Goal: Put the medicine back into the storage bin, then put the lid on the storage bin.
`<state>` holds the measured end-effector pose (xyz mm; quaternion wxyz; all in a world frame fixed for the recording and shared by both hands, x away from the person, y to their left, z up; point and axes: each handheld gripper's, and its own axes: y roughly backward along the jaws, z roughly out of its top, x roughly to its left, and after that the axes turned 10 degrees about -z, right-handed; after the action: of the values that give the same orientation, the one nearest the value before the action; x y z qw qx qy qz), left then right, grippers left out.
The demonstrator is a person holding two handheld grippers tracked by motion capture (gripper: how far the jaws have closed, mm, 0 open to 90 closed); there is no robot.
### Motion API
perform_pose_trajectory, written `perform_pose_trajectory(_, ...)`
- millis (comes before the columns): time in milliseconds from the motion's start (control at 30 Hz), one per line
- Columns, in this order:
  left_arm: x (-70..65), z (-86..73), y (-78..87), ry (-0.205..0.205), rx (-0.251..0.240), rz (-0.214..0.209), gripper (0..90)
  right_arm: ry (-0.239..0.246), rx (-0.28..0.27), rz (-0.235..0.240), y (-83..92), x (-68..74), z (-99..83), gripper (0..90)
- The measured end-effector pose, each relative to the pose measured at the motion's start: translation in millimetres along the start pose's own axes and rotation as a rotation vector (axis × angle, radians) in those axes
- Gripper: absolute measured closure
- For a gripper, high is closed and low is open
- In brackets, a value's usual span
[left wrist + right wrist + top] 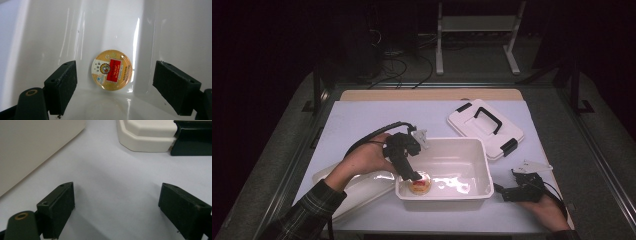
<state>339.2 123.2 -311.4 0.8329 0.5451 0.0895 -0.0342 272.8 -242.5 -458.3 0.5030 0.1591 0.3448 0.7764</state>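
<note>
A round tin with a gold and red label lies in the near left corner of the white plastic bin. My left gripper reaches down into that corner, just above the tin. In the left gripper view its jaws stand wide apart with the tin beyond and between them, untouched. The left gripper is open. My right gripper rests low over the table just right of the bin, open with nothing between its fingers.
A white lid with a black handle and latches lies behind the bin on the right. A clear plastic tray lies left of the bin. In the right gripper view, the bin wall and the lid flank bare table.
</note>
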Motion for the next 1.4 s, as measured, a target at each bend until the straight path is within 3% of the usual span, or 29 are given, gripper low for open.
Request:
perform_pose_trajectory(333, -7.3, -16.1, 36.3, 0.033, -0.074, 0.042, 19.9, 0.001, -0.001, -0.001, -0.1, 0.0, 0.0, 12.9)
perform_pose_trajectory(433, -9.1, -30.8, 50.6, 0.055, -0.088, 0.068, 20.2, 0.001, -0.001, -0.002, 0.0, 0.1, 0.0, 12.9)
perform_pose_trajectory(633, -8.6, -53.7, 62.8, 0.108, -0.108, 0.094, 20.2, 0.001, -0.001, -0.001, -0.1, 0.1, 0.0, 12.9)
perform_pose_trajectory(667, -7.7, -64.4, 66.2, 0.138, -0.119, 0.101, 20.2, 0.001, -0.001, -0.001, -0.1, 0.1, 0.0, 12.9)
perform_pose_trajectory(800, -5.6, -81.2, 68.5, 0.175, -0.122, 0.121, 21.1, 0.001, 0.0, -0.001, -0.1, 0.0, 0.0, 12.9)
perform_pose_trajectory(1067, 2.9, -123.3, 60.2, 0.299, -0.122, 0.16, 20.3, 0.002, -0.001, -0.001, -0.2, 0.0, 0.1, 12.9)
perform_pose_trajectory(1200, 5.1, -136.5, 54.6, 0.329, -0.125, 0.154, 22.8, 0.001, 0.0, -0.001, -0.1, 0.1, 0.1, 12.8)
perform_pose_trajectory(1300, 6.8, -153.8, 45.6, 0.366, -0.127, 0.168, 25.1, 0.001, 0.0, -0.001, -0.2, 0.0, 0.0, 12.9)
perform_pose_trajectory(1400, 7.2, -161.5, 41.3, 0.378, -0.12, 0.178, 27.4, 0.002, 0.0, -0.002, -0.1, 0.0, 0.1, 12.8)
